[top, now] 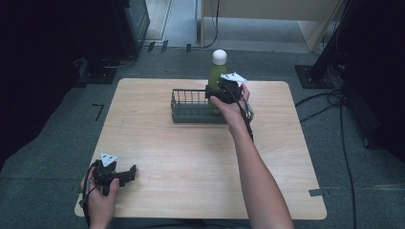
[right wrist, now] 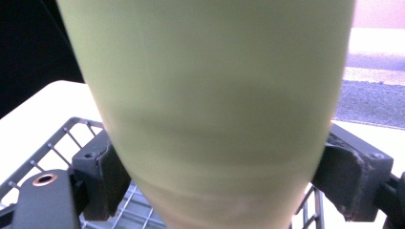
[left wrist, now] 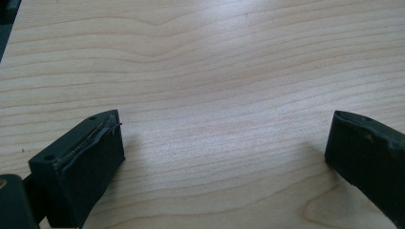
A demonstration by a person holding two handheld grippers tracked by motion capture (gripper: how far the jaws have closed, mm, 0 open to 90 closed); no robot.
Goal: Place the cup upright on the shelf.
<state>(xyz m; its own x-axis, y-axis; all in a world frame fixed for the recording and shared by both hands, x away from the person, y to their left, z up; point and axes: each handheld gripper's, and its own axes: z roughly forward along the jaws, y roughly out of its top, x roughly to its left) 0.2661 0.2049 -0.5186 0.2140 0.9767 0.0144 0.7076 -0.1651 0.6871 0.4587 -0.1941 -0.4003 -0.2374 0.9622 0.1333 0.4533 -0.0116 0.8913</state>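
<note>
Jaws of the right gripper (top: 220,90) press both sides of one green bottle (top: 217,71) with a white cap (top: 219,57), held upright over the right end of one dark wire basket (top: 188,107) at the far middle of the wooden table (top: 191,157). One left gripper (top: 125,175), jaws spread wide and holding nothing, rests near the table's front left corner.

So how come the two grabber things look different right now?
The right gripper is far across the table, over the wire basket, jaws closed on a green bottle. The left gripper sits near the table's front edge, jaws wide apart, holding nothing. Both are black, each in a hand.
</note>
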